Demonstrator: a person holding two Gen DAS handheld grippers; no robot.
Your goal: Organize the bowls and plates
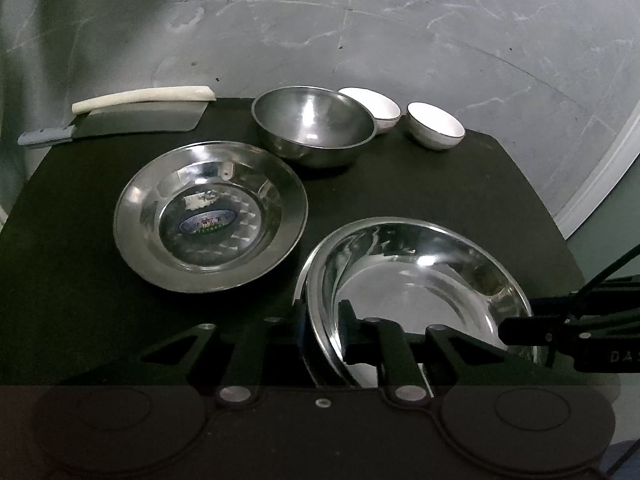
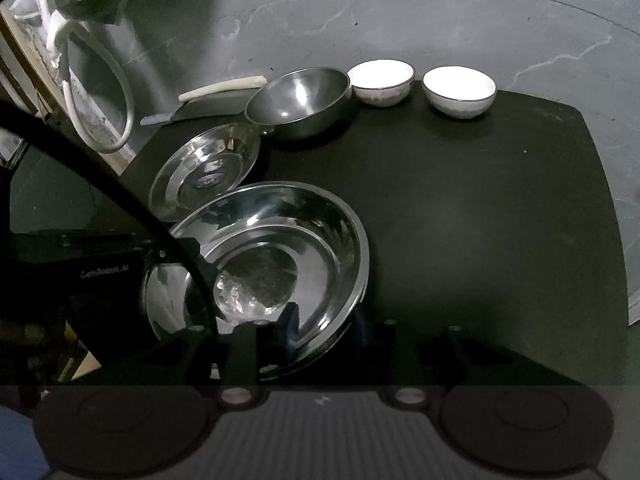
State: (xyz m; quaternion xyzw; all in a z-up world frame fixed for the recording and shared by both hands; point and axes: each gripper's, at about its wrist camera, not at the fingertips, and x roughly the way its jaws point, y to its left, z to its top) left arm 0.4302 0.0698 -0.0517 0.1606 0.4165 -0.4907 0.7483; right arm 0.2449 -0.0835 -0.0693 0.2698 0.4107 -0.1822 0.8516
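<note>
Five dishes on black mat (image 1: 480, 184); grey marbled floor (image 1: 440, 32).

"GenRobot.AI" on left claw (image 2: 192, 276) housing; plate (image 1: 210, 216) sticker illegible.

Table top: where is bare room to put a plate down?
The right half of the black table, in front of the two white bowls, is bare. The left side is crowded: held steel plate, stickered plate, steel bowl.
</note>
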